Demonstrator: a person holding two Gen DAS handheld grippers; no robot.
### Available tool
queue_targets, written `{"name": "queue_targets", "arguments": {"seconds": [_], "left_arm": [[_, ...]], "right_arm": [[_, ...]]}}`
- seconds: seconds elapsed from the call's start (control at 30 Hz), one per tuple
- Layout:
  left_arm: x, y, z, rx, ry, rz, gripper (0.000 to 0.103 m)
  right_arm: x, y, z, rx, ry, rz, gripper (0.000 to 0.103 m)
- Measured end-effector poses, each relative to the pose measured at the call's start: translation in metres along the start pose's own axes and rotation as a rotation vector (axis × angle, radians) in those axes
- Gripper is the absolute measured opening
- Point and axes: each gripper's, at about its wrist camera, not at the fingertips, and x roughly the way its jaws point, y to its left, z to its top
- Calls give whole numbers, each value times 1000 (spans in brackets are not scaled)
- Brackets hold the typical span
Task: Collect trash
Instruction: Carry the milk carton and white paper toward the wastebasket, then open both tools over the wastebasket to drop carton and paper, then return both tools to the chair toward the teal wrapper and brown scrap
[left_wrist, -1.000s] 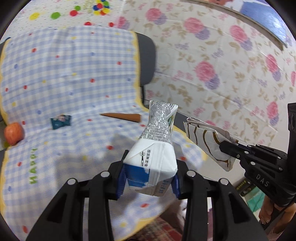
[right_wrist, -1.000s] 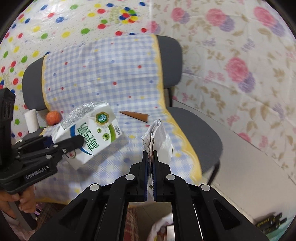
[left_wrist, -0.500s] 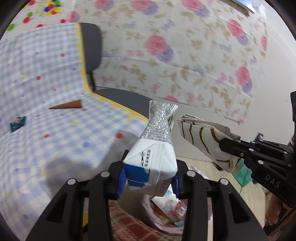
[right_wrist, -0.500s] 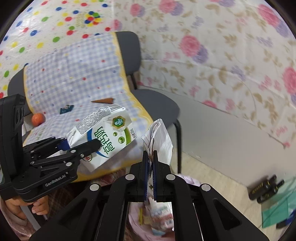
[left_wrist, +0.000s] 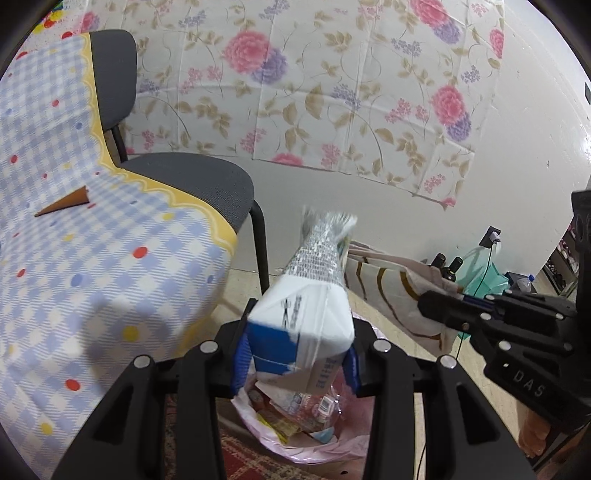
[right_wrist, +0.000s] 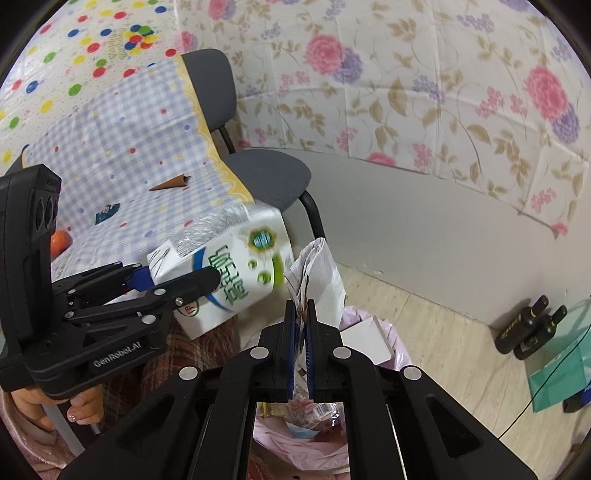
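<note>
Left gripper (left_wrist: 295, 354) clamped on milk carton (left_wrist: 306, 306), centre of left wrist view; carton's long axis ran up-frame, foil top farthest from claw. Right gripper (right_wrist: 300, 314) pinched flat on crumpled paper wrapper (right_wrist: 319, 277), centre of right wrist view. Pink trash bag (left_wrist: 325, 443) sat low in frame, below both loads, mouth open. Carton looked nearer bag; release should drop it in.
</note>
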Motion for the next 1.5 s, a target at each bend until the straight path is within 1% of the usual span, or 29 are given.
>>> {"name": "queue_targets", "arguments": {"seconds": [0.07, 0.13, 0.17, 0.2, 0.27, 0.3, 0.4, 0.5, 0.67, 0.8, 1.03, 1.13, 1.33, 1.5], "left_arm": [[3, 1, 2, -8, 14, -9, 46], [2, 4, 1, -18, 15, -12, 54], [0, 6, 1, -20, 13, -15, 56], [-1, 7, 2, -21, 9, -9, 57], [-5, 10, 5, -25, -3, 8, 58], [-7, 13, 6, -29, -8, 14, 58], [-12, 21, 10, -50, -29, 34, 58], [-18, 28, 12, -63, -47, 57, 58], [-31, 42, 13, -85, -71, 97, 59], [-43, 60, 10, -109, -88, 144, 61], [-65, 97, 5, -185, -106, 214, 62], [-77, 113, 4, -213, -122, 251, 63], [-101, 152, 2, -272, -142, 319, 63], [-122, 192, 6, -315, -154, 413, 63]], "right_arm": [[6, -6, -1, 21, 13, 9, 6], [12, -10, -2, 37, 28, 11, 10], [16, -13, -3, 43, 37, 2, 12], [18, -15, -4, 49, 42, -5, 16], [19, -17, -4, 58, 41, -18, 40], [18, -17, -4, 57, 35, -26, 42], [14, -13, 0, 35, 13, -41, 42], [11, -9, 4, 23, -3, -36, 42], [9, 4, 12, -3, -27, -18, 42], [12, 18, 20, -23, -40, 14, 42], [23, 60, 46, -99, -51, 97, 42], [30, 84, 63, -140, -56, 150, 42], [42, 135, 91, -226, -71, 230, 42], [58, 172, 119, -276, -86, 278, 42]]}}
